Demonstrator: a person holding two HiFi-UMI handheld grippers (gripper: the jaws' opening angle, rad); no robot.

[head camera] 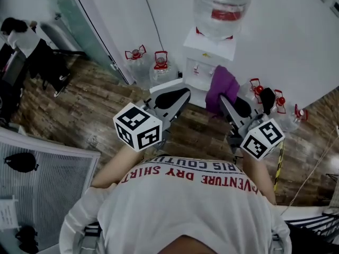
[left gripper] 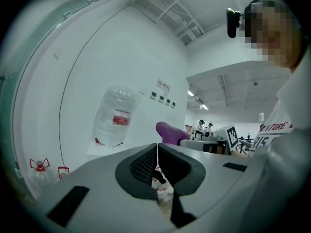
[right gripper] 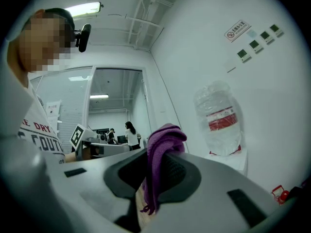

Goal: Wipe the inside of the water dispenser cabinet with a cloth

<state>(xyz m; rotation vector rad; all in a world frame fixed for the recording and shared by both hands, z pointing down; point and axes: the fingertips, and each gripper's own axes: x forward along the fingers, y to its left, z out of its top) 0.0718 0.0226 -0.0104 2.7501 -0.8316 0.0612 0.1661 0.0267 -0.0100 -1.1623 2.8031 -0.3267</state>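
At upper centre the water dispenser (head camera: 207,62) carries an upturned bottle (head camera: 222,7), while both forearms reach toward it, the right gripper (head camera: 225,100) clamping the purple cloth (head camera: 222,83) and the left gripper (head camera: 181,94) closed on nothing.

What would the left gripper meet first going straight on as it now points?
Probably the water dispenser, its front below the bottle. The left gripper, jaws together, aims at it in the head view; nothing shows between, though depth is unclear.
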